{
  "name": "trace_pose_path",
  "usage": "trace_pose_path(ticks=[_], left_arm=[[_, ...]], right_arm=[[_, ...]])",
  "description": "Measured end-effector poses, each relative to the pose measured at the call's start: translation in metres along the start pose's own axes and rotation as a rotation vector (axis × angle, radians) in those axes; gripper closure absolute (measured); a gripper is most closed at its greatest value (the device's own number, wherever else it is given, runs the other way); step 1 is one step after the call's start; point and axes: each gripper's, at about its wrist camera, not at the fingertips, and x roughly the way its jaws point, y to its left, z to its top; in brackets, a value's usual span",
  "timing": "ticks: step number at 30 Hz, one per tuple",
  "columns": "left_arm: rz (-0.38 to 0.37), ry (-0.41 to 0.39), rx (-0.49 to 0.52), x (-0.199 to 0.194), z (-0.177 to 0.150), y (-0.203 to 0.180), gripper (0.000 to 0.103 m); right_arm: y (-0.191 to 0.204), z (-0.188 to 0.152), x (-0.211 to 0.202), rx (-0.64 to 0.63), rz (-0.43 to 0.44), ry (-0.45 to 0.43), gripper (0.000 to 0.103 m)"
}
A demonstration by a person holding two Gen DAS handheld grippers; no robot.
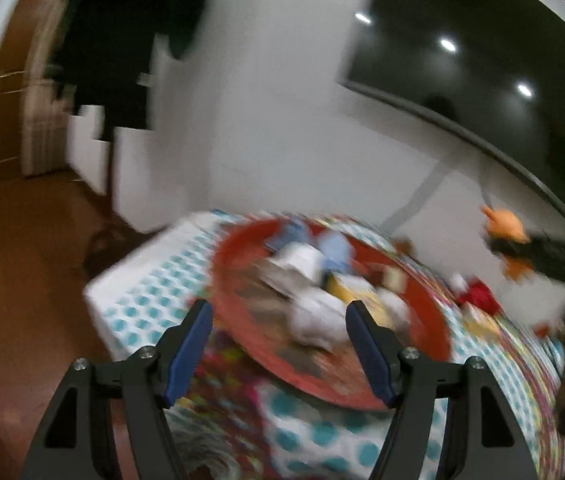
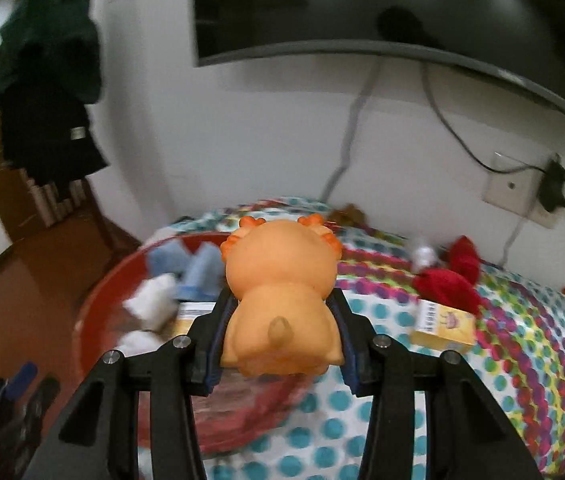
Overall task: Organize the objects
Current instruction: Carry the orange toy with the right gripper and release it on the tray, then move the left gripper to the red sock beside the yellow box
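My right gripper (image 2: 280, 300) is shut on an orange toy animal (image 2: 278, 280), held up in the air above the near edge of a red round tray (image 2: 94, 300). The toy's back and small tail face the camera. In the blurred left wrist view the same orange toy (image 1: 506, 226) and the right gripper show at the far right. My left gripper (image 1: 280, 308) is open with nothing between its blue pads, hovering just before the red tray (image 1: 234, 300). The tray holds white, blue and yellow items.
The tray lies on a table with a dotted, multicoloured cloth (image 2: 382, 400). A yellow box (image 2: 444, 326) and a red plush item (image 2: 448, 280) lie to the right. A dark screen (image 2: 362, 4), cables and a wall socket (image 2: 518, 188) are behind. Dark clothes (image 2: 46, 80) hang at left.
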Motion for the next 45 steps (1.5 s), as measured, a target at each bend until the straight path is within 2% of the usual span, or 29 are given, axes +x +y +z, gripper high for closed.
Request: trace_pose_path(ticks=[3, 5, 9, 16, 23, 39, 42, 43, 44, 45], left_arm=[[0.073, -0.046, -0.081, -0.004, 0.012, 0.025, 0.032], [0.097, -0.037, -0.101, 0.0, 0.015, 0.034, 0.032], [0.116, -0.006, -0.089, 0.008, 0.018, 0.04, 0.032], [0.118, 0.001, -0.071, 0.007, 0.018, 0.04, 0.032], [0.11, 0.011, -0.052, 0.011, 0.015, 0.035, 0.032], [0.095, 0.037, -0.048, 0.019, 0.014, 0.032, 0.032], [0.094, 0.041, -0.036, 0.02, 0.013, 0.03, 0.032], [0.093, 0.04, -0.035, 0.02, 0.013, 0.03, 0.032], [0.091, 0.039, -0.032, 0.02, 0.013, 0.029, 0.032], [0.09, 0.036, -0.029, 0.019, 0.012, 0.028, 0.032]], right_arm=[[0.026, -0.01, -0.006, -0.022, 0.052, 0.007, 0.06], [0.038, -0.019, -0.007, -0.029, 0.078, 0.019, 0.06], [0.066, -0.039, -0.003, -0.08, 0.111, 0.053, 0.06], [0.089, -0.074, 0.025, -0.103, 0.163, 0.142, 0.06], [0.093, -0.093, 0.054, -0.112, 0.169, 0.201, 0.06], [0.084, -0.105, 0.079, -0.095, 0.16, 0.265, 0.059], [0.084, -0.105, 0.079, -0.105, 0.179, 0.262, 0.052], [0.084, -0.104, 0.078, -0.1, 0.184, 0.256, 0.039], [0.081, -0.102, 0.072, -0.084, 0.195, 0.227, 0.022], [0.077, -0.099, 0.064, -0.073, 0.199, 0.188, 0.014]])
